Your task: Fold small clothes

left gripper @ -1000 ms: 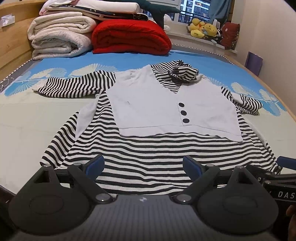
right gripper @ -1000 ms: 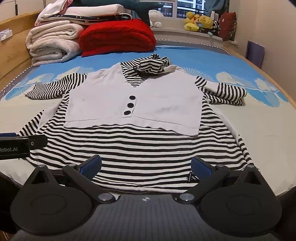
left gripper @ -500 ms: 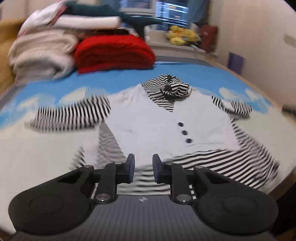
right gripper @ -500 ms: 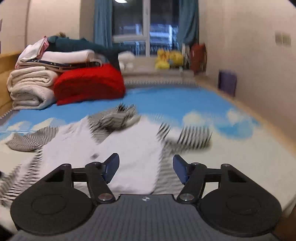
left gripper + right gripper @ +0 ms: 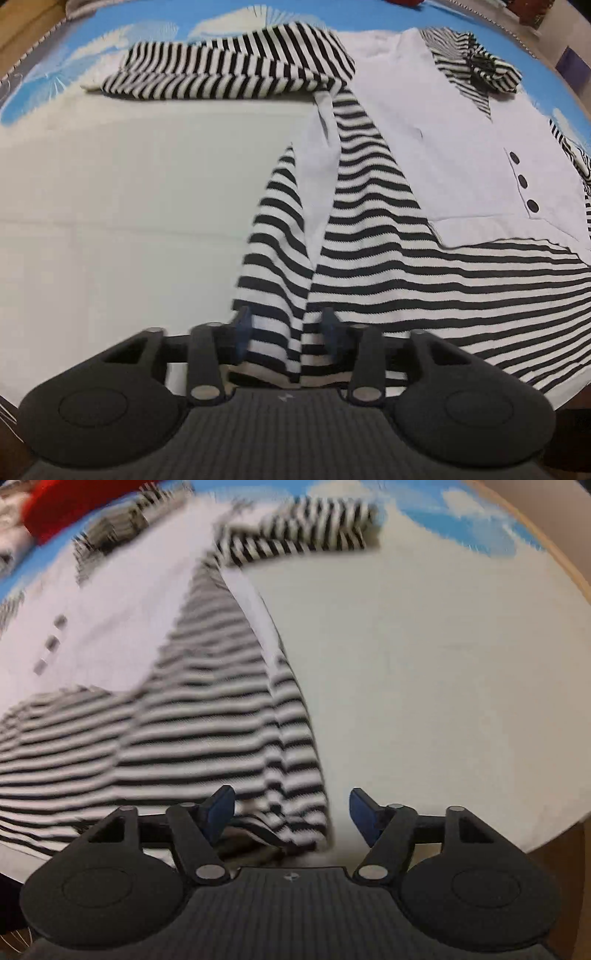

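Apparently, ribbed striped knit top (image 5: pixel 388 236) lies flat.

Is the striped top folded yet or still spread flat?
Spread, not folded: the striped top lies open on the bed, left sleeve stretched out, white vest panel and buttons showing.

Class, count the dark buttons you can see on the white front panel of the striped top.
3. The buttons run in a short line down the white panel: top, middle, bottom. None looks hidden, though folds could cover more.
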Tool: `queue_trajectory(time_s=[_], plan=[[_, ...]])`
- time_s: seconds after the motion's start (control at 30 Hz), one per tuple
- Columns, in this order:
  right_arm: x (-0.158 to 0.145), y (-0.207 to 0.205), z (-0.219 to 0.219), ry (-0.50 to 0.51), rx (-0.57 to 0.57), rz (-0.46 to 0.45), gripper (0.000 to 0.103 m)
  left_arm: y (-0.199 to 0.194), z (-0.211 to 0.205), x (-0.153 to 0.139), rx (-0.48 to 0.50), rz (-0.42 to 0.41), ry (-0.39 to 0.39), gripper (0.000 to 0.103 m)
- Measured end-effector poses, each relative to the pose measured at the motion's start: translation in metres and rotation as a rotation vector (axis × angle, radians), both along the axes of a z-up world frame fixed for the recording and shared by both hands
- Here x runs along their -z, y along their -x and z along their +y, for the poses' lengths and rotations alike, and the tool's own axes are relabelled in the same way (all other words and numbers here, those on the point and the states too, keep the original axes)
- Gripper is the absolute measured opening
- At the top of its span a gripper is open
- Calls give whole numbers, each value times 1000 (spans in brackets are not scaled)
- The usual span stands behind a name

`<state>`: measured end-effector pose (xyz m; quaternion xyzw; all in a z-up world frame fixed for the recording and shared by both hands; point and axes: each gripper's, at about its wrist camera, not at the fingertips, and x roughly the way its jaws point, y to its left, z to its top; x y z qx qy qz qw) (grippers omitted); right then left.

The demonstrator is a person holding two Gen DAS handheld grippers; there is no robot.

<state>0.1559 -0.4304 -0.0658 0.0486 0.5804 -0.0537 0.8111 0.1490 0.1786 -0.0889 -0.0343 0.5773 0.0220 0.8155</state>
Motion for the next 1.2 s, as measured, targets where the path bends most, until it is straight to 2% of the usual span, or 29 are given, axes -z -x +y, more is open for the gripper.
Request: queue_trajectory(time_s=[0.1,0.17,0.2,0.23,0.27,0.3,0.33,0.37,0.43,0.57,0.67,0.77,0.83,0.93,1.0,1.03,1.07,1.1,1.2], plan=[[4,-3,-1,-9,17,23,73,-3,-8,7,2,42,-48,52],[2,-5,1,14,-11,14,53,-3,-11,13,3,72,-66,51],[1,-6,3,16,-27,7,26,-2,-12,16,6,71,-71,45],[-1,-6,5,14,-44,-4,18,-2,-14,17,13,68,-77,38],[-1,-6,7,9,-54,-17,15,-1,-16,16,22,66,-80,19],[-4,-5,6,4,-57,-26,10,0,-17,16,28,62,-79,10],[-7,-4,4,-6,-51,-40,9,2,-18,14,31,52,-84,9],[-11,-2,1,-14,-37,-55,9,3,-19,13,36,39,-97,4],[-16,-1,-10,-36,6,-86,8,6,-17,12,37,26,-104,4],[-25,2,-28,-46,71,-143,7,15,-15,5,60,11,-34,3],[-35,7,-44,15,133,-182,7,24,-19,-5,121,-8,59,2],[-32,12,-53,72,174,-147,7,33,-23,-7,185,26,78,3],[-24,12,-52,110,176,-90,7,36,-27,1,221,70,-10,3],[-14,9,-41,153,139,-25,8,38,-35,5,269,91,-54,4],[-13,7,-30,196,111,-23,12,36,-37,0,262,61,-91,15],[-16,4,-25,208,105,-44,15,35,-37,-6,249,27,-111,15],[-23,5,-21,223,102,-85,16,32,-35,-12,241,-9,-110,15],[-29,5,-19,234,99,-122,21,31,-33,-17,233,-37,-92,15],[-49,10,-10,190,69,-262,34,24,-37,-26,244,-81,36,15]])
